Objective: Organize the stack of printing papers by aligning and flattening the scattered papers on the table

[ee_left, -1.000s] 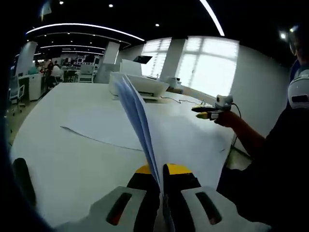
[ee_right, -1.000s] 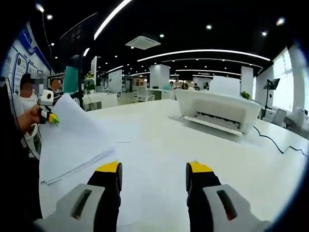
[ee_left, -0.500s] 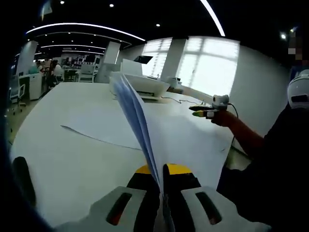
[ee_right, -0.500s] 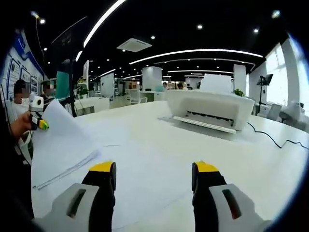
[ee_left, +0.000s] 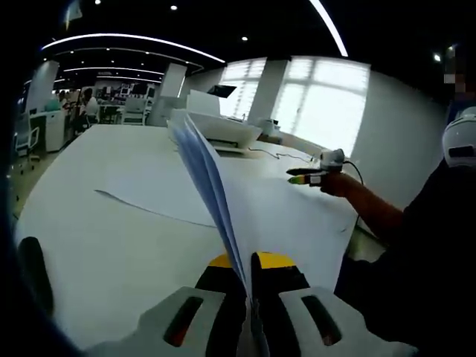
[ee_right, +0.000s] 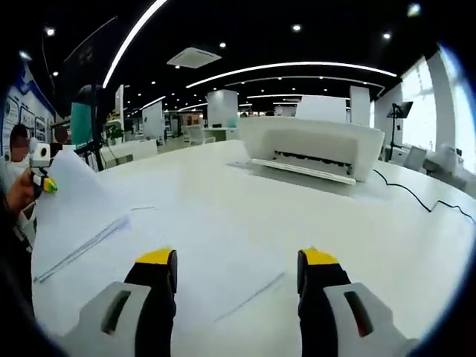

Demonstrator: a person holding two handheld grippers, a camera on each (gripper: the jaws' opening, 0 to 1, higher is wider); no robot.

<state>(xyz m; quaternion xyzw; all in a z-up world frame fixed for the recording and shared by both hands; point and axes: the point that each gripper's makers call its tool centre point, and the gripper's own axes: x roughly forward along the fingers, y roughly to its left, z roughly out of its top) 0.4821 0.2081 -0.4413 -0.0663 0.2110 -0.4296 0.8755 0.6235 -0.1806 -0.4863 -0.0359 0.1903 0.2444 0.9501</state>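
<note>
My left gripper (ee_left: 249, 262) is shut on the near edge of a stack of white printing papers (ee_left: 204, 175), which rises tilted off the white table (ee_left: 104, 253). One loose sheet (ee_left: 160, 195) lies flat beyond it. My right gripper (ee_right: 238, 260) hovers open low over the table with nothing between its jaws; a paper edge (ee_right: 249, 297) lies on the table just under them. In the left gripper view the right gripper (ee_left: 306, 177) shows at the right, held in a hand. The right gripper view has the lifted stack (ee_right: 74, 204) and the left gripper (ee_right: 41, 176) at far left.
A white printer (ee_right: 316, 145) stands at the back of the table, also seen as printer (ee_left: 219, 132), with a black cable (ee_right: 416, 197) trailing right. The person's dark-clothed body (ee_left: 424, 260) is close at the right. Desks and chairs stand far behind.
The right gripper has moved left across the table toward the printer side, so the lifted stack sits farther left in its view. The left gripper still grips the papers, unmoved.
</note>
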